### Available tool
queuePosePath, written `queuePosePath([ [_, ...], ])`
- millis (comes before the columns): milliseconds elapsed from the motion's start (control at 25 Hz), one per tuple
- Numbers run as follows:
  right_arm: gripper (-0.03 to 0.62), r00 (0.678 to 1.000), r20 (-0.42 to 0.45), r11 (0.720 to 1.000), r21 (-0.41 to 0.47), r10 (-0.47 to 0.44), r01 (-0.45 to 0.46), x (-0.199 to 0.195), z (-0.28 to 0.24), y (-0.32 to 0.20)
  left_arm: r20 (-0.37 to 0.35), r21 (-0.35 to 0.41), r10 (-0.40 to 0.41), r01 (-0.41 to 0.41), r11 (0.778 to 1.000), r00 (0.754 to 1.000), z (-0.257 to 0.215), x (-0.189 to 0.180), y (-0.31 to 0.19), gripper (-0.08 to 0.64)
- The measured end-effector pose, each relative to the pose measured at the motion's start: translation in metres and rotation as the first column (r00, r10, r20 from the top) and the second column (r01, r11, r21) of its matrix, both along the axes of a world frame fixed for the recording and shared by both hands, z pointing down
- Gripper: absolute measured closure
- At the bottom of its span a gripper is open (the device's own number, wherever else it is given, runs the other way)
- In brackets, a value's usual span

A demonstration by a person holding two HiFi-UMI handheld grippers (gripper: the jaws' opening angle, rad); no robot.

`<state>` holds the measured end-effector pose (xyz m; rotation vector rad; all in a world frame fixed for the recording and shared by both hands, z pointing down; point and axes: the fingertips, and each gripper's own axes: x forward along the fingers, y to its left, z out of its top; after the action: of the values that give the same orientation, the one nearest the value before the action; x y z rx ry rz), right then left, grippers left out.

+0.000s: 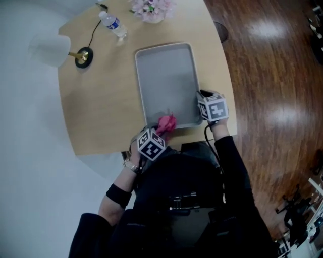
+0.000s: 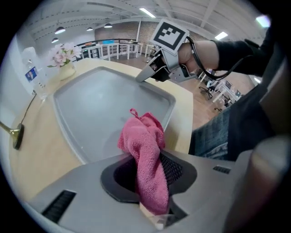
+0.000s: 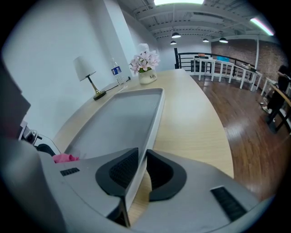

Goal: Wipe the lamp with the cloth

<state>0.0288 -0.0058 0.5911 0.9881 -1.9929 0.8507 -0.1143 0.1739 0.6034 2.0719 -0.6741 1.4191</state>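
At the bottom of the head view, the person's dark sleeves reach up to the near edge of the pale wooden table. The left gripper, low and centre in that frame, has its jaws pinched on a pink cloth. The cloth fills the gap between the pads and bunches up beyond them, over the near edge of the grey tray. To its right, the right gripper is clamped on the tray's near right corner. Its own view shows the thin raised rim standing upright between the two dark pads, which close on it from either side.

The tray lies lengthwise away from the person, and its floor is bare apart from the cloth at the near end. Farther off, at the upper left of the head view, the lamp stands by the table's left edge, with a white shade, a brass stem and a round dark base, well apart from the cloth. A plastic water bottle lies just beyond it, and a pot of pink flowers stands at the top centre. Dark wooden floor fills the right side.
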Motion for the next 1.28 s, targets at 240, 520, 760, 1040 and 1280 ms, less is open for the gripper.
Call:
queuePosePath([
  [240,0.522,0.999,-0.04,1.0,0.005,-0.001,0.001,-0.002,0.005,0.001,-0.008,0.07,-0.2,0.2,0.977,0.98,-0.013,-0.062,0.001,0.449],
  [520,0.522,0.998,-0.059,1.0,0.002,0.026,-0.026,0.0,0.007,0.002,-0.072,0.032,-0.415,0.418,0.908,0.907,-0.006,-0.087,-0.019,0.449],
  [760,0.523,0.994,-0.089,0.997,-0.033,0.069,-0.072,-0.001,0.013,-0.001,-0.08,0.015,-0.477,0.48,0.877,0.875,-0.002,-0.09,-0.036,0.449],
  [1040,0.522,0.991,-0.107,0.996,-0.036,0.077,-0.081,0.001,0.016,0.001,-0.084,0.053,-0.506,0.511,0.858,0.858,0.001,-0.099,-0.081,0.448],
  [1280,0.514,0.992,-0.114,0.996,-0.06,0.061,-0.069,-0.004,0.018,-0.001,-0.095,0.072,-0.499,0.506,0.86,0.861,-0.001,-0.107,-0.137,0.447],
])
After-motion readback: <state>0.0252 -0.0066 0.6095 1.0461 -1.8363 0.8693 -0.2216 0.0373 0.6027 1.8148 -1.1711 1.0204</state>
